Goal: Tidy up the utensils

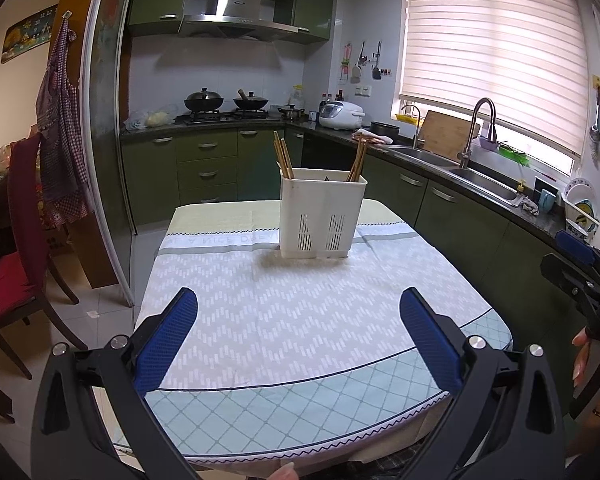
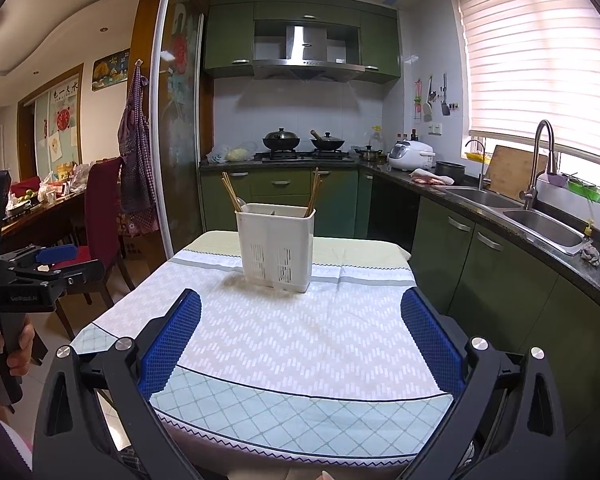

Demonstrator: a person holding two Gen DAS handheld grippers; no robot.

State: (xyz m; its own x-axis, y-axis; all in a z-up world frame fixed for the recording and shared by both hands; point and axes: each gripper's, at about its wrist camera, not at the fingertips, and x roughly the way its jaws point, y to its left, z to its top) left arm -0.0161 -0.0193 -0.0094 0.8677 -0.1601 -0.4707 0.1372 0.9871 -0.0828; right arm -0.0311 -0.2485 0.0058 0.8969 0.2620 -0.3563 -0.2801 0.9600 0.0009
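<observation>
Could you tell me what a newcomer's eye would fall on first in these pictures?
Probably the white utensil holder standing alone toward the far end of the patterned tablecloth, with wooden chopsticks sticking up at both ends. Next, the open left gripper and open right gripper, blue-padded, in the foreground.

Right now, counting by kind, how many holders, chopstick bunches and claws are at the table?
White holder: 1
Chopstick bunches: 2 (left bunch, right bunch)
Claws: 2 (left claw, right claw, both open)
Total: 5
</observation>
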